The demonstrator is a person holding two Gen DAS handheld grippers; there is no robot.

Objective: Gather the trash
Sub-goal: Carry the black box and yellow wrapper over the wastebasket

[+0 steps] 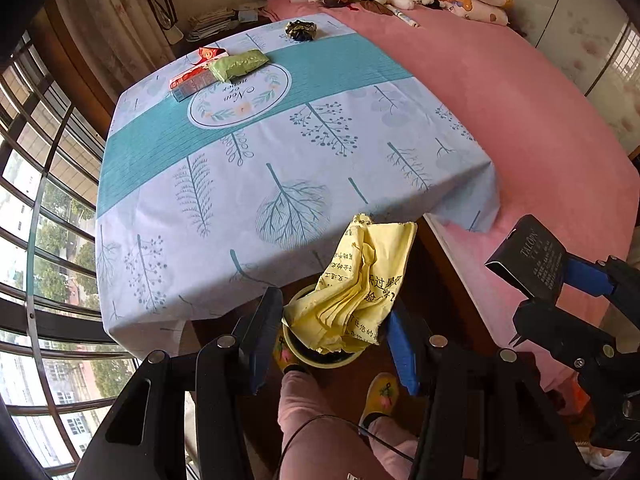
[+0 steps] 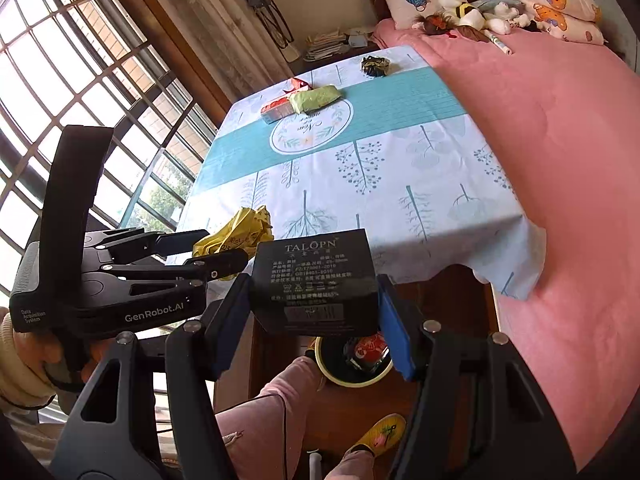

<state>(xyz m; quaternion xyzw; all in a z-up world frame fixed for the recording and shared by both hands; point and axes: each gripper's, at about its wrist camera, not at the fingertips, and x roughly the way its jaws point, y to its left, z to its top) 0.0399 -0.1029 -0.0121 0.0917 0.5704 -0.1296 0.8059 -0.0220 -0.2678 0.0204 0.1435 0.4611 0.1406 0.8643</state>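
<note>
left gripper [image 1: 334, 332] clamps yellow paper [image 1: 360, 288] | right gripper [image 2: 312, 320] clamps black box [image 2: 314, 284] | bin [image 2: 354, 378]: red can seen in right view only

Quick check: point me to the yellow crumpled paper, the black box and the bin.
yellow crumpled paper [image 1: 356, 292], left wrist view, middle of the printed sheet.
black box [image 2: 314, 284], right wrist view, centre of its labelled face.
bin [image 2: 344, 381], right wrist view, near yellow rim.

Your counter [image 1: 280, 168] wore a pale blue leaf-print cloth with a teal band. On its far part lay a green packet [image 1: 240, 65] touching a red-and-white box [image 1: 191, 81], a red wrapper [image 1: 210, 54] just behind them, and a dark crumpled wad [image 1: 301, 29] apart near the pink bed [image 1: 520, 120].
</note>
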